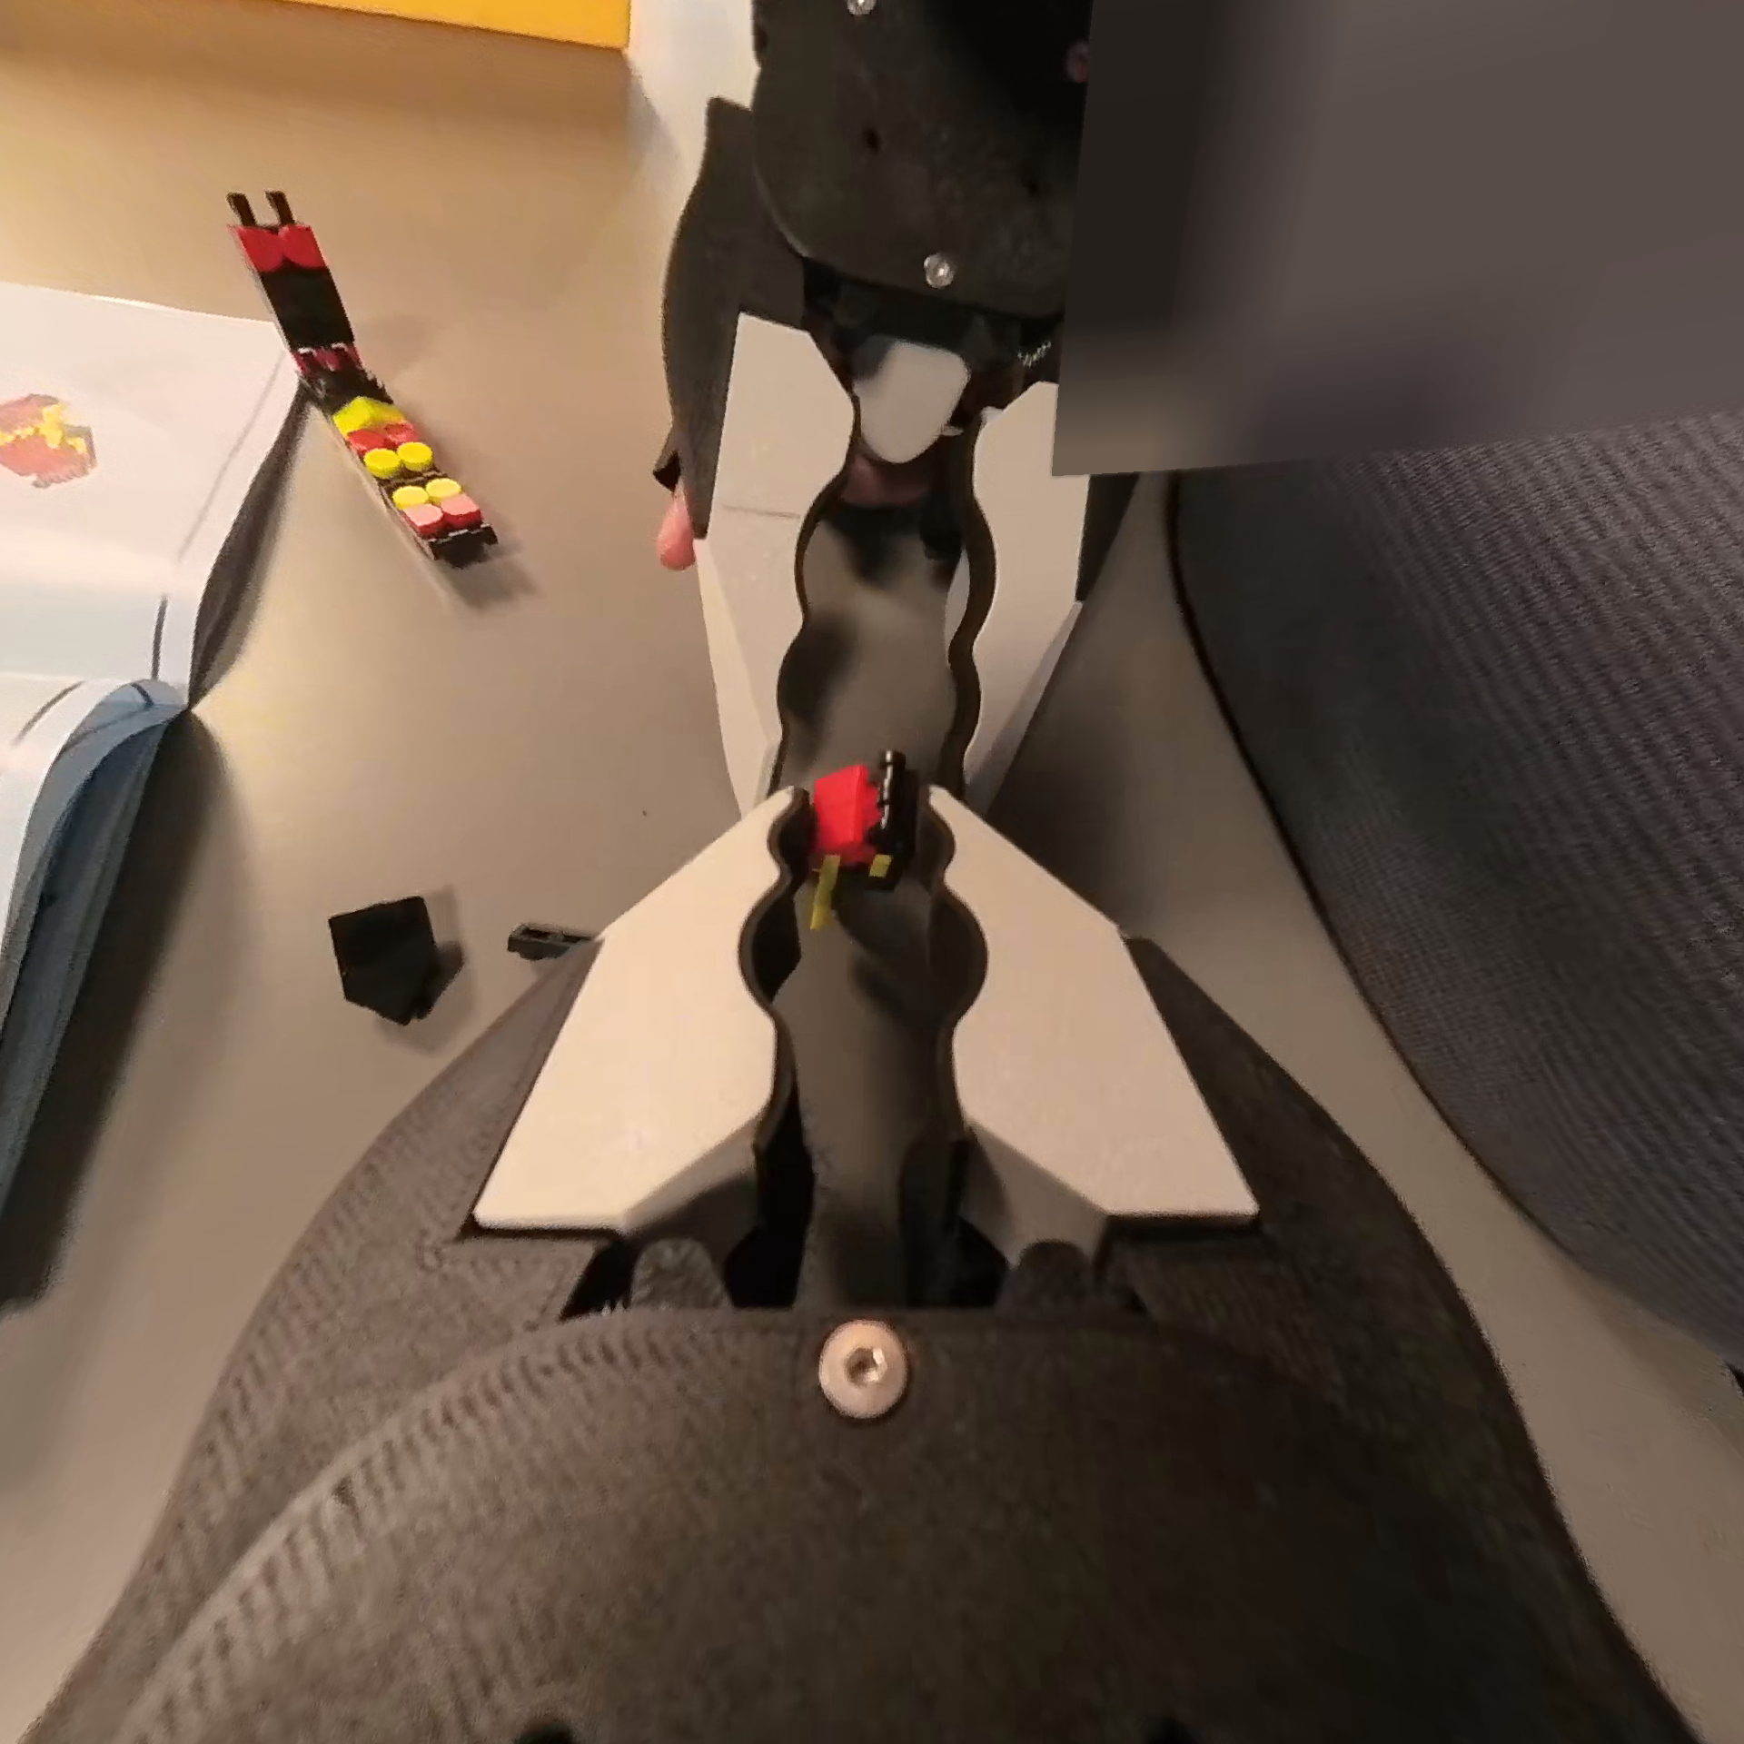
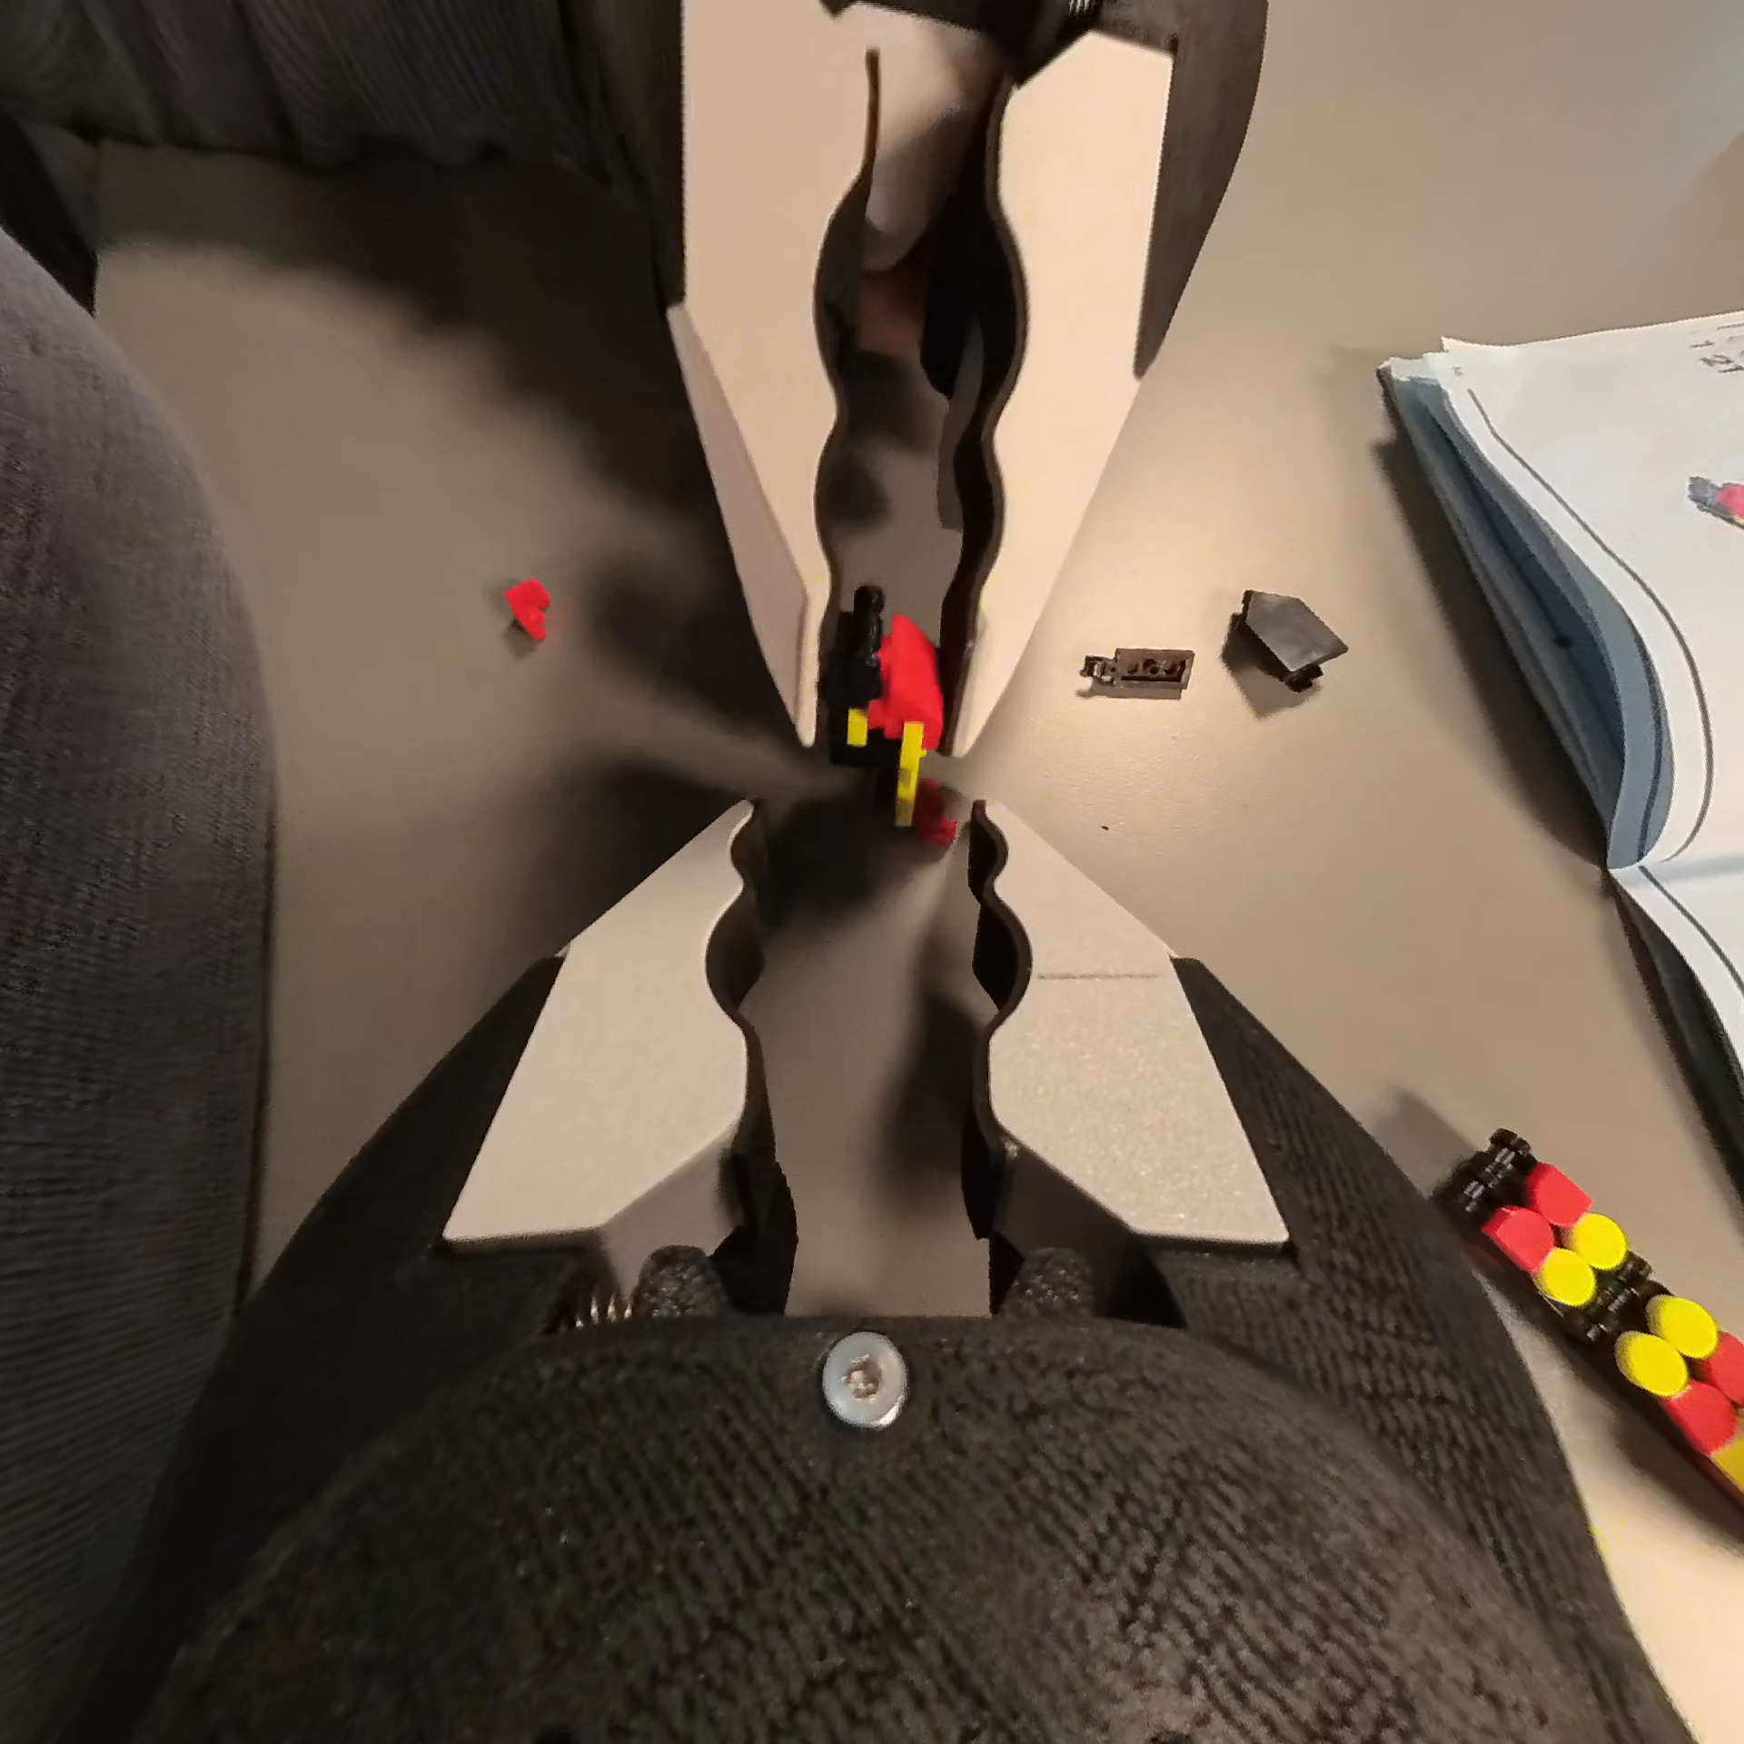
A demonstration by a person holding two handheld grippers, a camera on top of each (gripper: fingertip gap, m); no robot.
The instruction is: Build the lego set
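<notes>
My left gripper (image 1: 859,812) is shut on a small lego assembly (image 1: 854,821) of red, black and yellow pieces, held above the beige table (image 1: 566,708). It enters the right wrist view (image 2: 887,746) from the top, holding the assembly (image 2: 897,694); a yellow piece and a red bit hang from its lower end. My right gripper (image 2: 868,821) is open, tip to tip with the left one. In the left wrist view the right gripper (image 1: 868,779) comes from the top, its fingertips on either side of the assembly's far end.
A long black lego strip (image 1: 377,415) (image 2: 1623,1302) with red and yellow round tiles lies on the table. Nearby are a black slope piece (image 2: 1283,637), a small black plate (image 2: 1142,672), a loose red piece (image 2: 528,609) and an open instruction booklet (image 2: 1604,585). Dark fabric (image 2: 94,755) borders the table. Only a small space, under 4 cm, lies between the two pairs of fingers. From the right gripper's tips to the small black plate (image 2: 1142,672) is close to 5 cm.
</notes>
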